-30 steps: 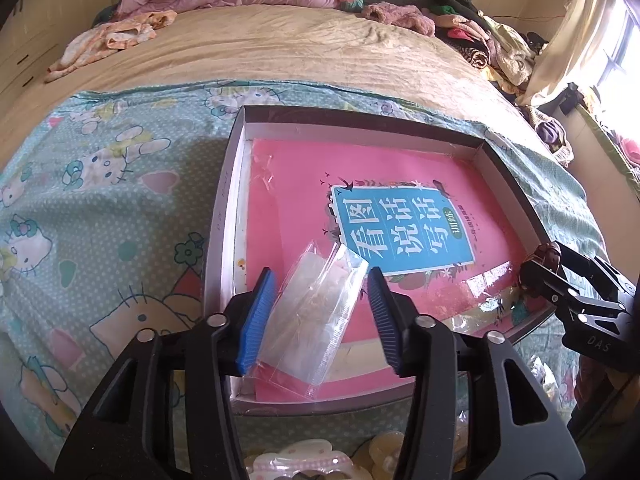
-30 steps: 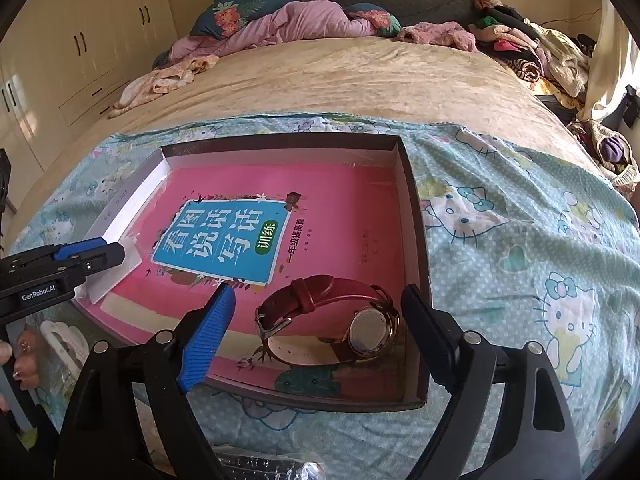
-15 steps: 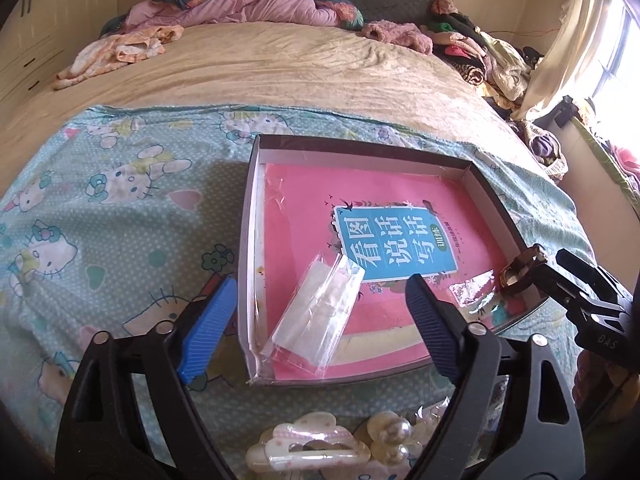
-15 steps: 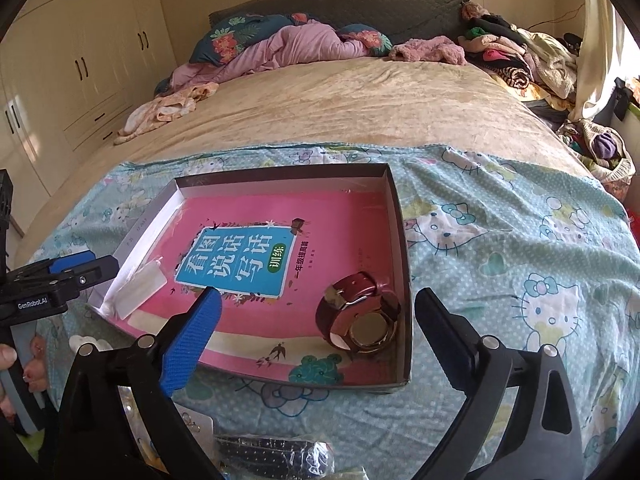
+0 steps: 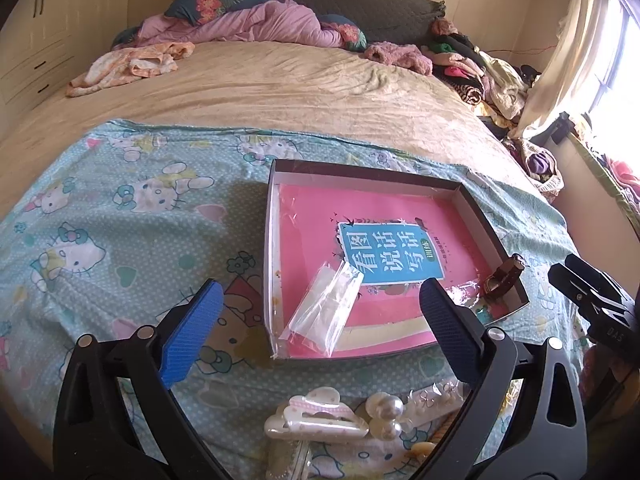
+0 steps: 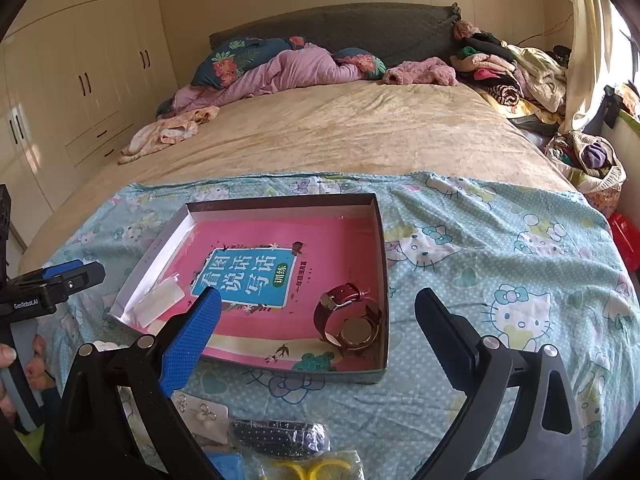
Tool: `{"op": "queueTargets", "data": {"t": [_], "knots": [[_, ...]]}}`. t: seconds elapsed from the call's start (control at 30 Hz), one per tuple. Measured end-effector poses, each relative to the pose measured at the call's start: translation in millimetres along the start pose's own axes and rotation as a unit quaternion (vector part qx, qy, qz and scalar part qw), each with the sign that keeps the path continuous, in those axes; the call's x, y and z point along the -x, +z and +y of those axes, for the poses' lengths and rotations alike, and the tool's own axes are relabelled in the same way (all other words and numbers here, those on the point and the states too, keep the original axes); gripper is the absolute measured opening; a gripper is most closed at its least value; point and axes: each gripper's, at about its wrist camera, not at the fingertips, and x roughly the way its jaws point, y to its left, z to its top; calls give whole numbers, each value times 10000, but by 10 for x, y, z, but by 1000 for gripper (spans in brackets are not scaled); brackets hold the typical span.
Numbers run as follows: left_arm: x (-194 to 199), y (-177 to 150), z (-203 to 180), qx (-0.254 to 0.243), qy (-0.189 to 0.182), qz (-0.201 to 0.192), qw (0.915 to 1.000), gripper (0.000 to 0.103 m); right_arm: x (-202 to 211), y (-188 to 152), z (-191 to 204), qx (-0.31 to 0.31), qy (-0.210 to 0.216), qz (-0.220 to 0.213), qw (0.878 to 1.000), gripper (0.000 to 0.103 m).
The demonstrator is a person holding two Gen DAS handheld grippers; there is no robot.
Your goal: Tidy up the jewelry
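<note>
**Two things in the box, more still waiting on the bed**

The box (image 5: 472, 196) sits on the bed, in the middle of both views. A small clear bag (image 5: 324, 308) lies in its lower left corner in the left view. A red watch (image 6: 348, 316) lies in the lower right corner in the right view. So two things look put away already.

The left hand-held gripper (image 5: 320, 332) is wide open and holds nothing. The right hand-held gripper (image 6: 320, 336) is wide open too, and holds nothing.

I think the step now is to go and get the next thing. The next move calls for bringing a gripper down to the pile at the bottom of the frame and closing it gently on one small piece.

The left view shows a white hair clip (image 5: 316, 420) and pearls (image 5: 386, 414) at the bottom, which the right view does not show. There the watch is only a small brown shape at the box's right edge.

The right view shows the watch clearly, plus an earring card (image 6: 200, 418), a dark band (image 6: 280, 438) in a wrapper and something yellow (image 6: 312, 470) at the bottom.
</note>
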Motion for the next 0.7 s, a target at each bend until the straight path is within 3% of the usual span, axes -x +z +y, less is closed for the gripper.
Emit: {"op": "queueTargets", "data": {"t": [0.7], "knots": [[536,-289,35,-2,32,-298,9996,93,696,-180,222,183,219,-395,9988,98]]}}
